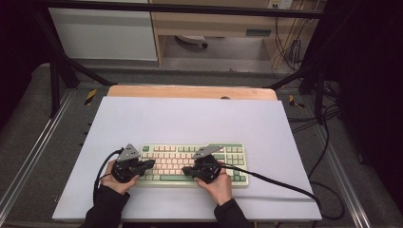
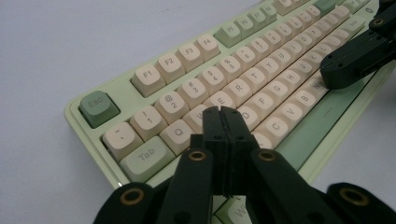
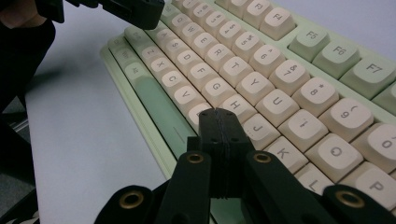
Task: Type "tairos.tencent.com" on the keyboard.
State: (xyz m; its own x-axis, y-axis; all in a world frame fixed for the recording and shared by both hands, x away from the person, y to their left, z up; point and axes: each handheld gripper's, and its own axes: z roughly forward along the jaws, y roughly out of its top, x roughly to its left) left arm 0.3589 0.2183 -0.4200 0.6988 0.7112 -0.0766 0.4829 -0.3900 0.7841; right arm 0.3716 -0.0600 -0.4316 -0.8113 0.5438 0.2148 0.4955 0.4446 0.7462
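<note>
A pale green keyboard (image 1: 233, 156) with cream keys lies on the white mat, near its front edge. My left gripper (image 1: 150, 164) hovers over the keyboard's left end, jaws shut with nothing between them. In the left gripper view its tips (image 2: 221, 112) sit just above the keys beside W on the keyboard (image 2: 187, 60). My right gripper (image 1: 186, 171) is over the lower middle rows, also shut and empty. In the right gripper view its tips (image 3: 219, 114) hang near the H and B keys (image 3: 261, 65). I cannot tell whether either tip touches a key.
The white mat (image 1: 190, 118) covers a wooden table (image 1: 190, 91) inside a black metal frame. A black cable (image 1: 280, 183) trails right from my right gripper across the mat. More cables lie on the floor at the right.
</note>
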